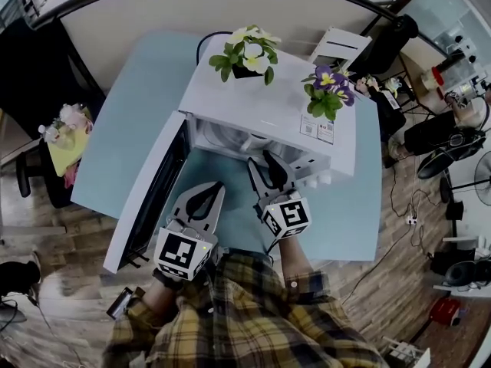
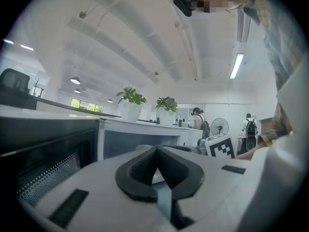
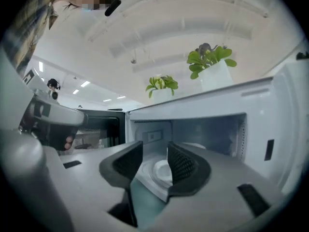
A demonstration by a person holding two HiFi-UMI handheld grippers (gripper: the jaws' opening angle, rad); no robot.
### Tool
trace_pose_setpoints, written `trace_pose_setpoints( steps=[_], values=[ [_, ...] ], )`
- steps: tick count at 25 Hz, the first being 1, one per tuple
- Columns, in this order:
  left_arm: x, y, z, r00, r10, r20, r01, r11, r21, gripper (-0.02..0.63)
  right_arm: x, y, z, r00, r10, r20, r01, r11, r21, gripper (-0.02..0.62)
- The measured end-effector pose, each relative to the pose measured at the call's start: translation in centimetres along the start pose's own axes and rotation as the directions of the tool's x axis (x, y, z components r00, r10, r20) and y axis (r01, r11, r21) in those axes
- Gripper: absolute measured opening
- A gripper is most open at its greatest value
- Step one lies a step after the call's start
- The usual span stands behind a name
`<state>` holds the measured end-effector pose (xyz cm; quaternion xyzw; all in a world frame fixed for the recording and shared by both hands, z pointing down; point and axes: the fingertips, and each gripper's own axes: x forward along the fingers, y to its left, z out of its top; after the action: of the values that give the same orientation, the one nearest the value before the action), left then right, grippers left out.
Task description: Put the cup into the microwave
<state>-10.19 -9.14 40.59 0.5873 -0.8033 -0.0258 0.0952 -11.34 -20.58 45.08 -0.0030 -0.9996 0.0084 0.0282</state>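
The work surface is a pale blue table (image 1: 126, 106) in an open office. A white microwave (image 1: 268, 106) sits at centre frame in the head view, with two potted plants (image 1: 247, 52) on its roof. Its door (image 1: 146, 205) hangs open toward the lower left.

**Gripper state.** The left gripper (image 2: 156, 151) has its jaws closed tip to tip with nothing between them. It sits low in the head view, just beside the open door. The right gripper (image 3: 154, 151) has its jaws apart and empty, and it points into the microwave cavity (image 3: 207, 129).

**Cup location.** Neither gripper holds a cup, and I see none on the table. A white round form (image 3: 161, 170) lies on the cavity floor at lower centre of the right gripper view. I cannot tell whether it is the cup or only the turntable (the wide lens flattens it).

**Hazards, as I judge them.**
1. Right jaws and cavity: if I push the spread jaws forward, they could catch the lower lip of the opening or knock the round form.
2. Left gripper and door: a sideways drift could hit the door edge and swing it.
3. Plants: a hard knock to the microwave body could shake or tip the pots on its roof.
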Motion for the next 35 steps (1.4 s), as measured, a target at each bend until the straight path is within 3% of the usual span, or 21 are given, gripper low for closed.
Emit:
trace_pose_setpoints(
  steps=[6, 12, 21, 30, 35],
  values=[
    [-0.7, -0.1, 2.2, 0.999, -0.007, 0.045, 0.006, 1.0, 0.02, -0.008, -2.1, 0.9, 3.6, 0.999, 0.014, 0.034, -0.014, 1.0, 0.015, 0.143],
    [-1.9, 0.4, 3.5, 0.998, -0.007, 0.06, 0.006, 1.0, 0.026, -0.008, -5.0, 0.8, 6.7, 0.997, -0.029, 0.073, 0.023, 0.997, 0.078, 0.143],
    [-3.6, 0.5, 3.6, 0.998, -0.027, 0.051, 0.026, 1.0, 0.007, -0.008, -8.3, 2.7, 7.1, 1.0, -0.019, 0.009, 0.018, 0.995, 0.103, 0.135],
    [-4.1, 0.0, 3.4, 0.998, -0.048, 0.037, 0.048, 0.999, -0.009, -0.008, -9.9, 4.3, 7.7, 0.999, -0.003, -0.048, 0.003, 1.0, -0.004, 0.046],
    [-4.2, -0.6, 3.2, 0.998, -0.061, 0.032, 0.061, 0.998, -0.01, -0.008, -10.6, 4.5, 7.6, 0.999, 0.002, -0.052, -0.002, 1.0, -0.004, 0.029]
  ],
)
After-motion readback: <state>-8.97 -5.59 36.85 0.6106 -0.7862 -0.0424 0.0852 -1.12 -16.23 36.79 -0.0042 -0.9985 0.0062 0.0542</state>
